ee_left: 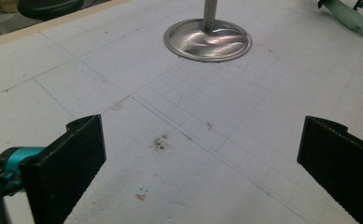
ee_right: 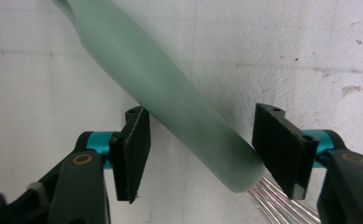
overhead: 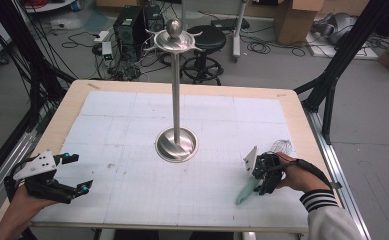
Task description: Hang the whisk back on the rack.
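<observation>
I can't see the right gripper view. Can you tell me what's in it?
A whisk's pale green handle slants between the right gripper's two open black fingers, above a white table mat. The handle's lower end lies near the right-hand finger, where the silver wires start; whether the fingers touch it is unclear.

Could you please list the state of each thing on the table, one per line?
Stand: upright, hooks bare.
Whisk: lying flat on the mat, green handle between the right gripper's jaws.
Right gripper: jaws open around the handle, not clamped.
Left gripper: jaws wide open, holding nothing.
</observation>
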`<state>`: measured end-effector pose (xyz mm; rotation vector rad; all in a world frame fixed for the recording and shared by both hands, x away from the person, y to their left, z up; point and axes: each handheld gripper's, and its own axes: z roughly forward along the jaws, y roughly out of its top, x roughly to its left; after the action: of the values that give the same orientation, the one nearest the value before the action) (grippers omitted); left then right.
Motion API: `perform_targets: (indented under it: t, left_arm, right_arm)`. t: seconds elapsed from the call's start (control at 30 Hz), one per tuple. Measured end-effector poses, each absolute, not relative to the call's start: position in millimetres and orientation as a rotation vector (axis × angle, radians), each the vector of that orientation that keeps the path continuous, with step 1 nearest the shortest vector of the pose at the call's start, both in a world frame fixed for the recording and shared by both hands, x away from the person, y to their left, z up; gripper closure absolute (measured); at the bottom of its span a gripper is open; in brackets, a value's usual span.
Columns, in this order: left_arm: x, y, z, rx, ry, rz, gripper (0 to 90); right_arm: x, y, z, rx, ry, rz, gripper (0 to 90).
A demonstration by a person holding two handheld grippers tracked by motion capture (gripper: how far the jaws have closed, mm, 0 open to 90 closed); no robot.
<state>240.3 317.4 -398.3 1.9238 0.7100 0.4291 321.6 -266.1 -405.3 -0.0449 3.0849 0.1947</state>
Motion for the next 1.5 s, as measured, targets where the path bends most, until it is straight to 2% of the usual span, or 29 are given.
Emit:
perform_targets:
  t: [0.2,0.4,0.6,0.87,1.5]
  left_arm:
    - [240,317,-398,1.921,0.709,0.429,1.7]
    - [241,317,-397,1.925,0.706,0.43,1.7]
    - [241,316,-397,1.922,0.706,0.429,1.7]
    - [243,313,-397,1.926,0.696,0.422,1.7]
    - [242,315,-395,1.916,0.697,0.425,1.7]
  right_arm:
    - [322,-264,-403,-0.069,3.08,0.177,48.5]
    - [321,-263,-403,-0.086,3.079,0.152,53.9]
    - [323,-261,-402,-0.092,3.098,0.139,69.6]
    - [322,-261,-396,-0.046,3.099,0.158,69.8]
    - [321,-264,-360,0.002,3.098,0.488,69.9]
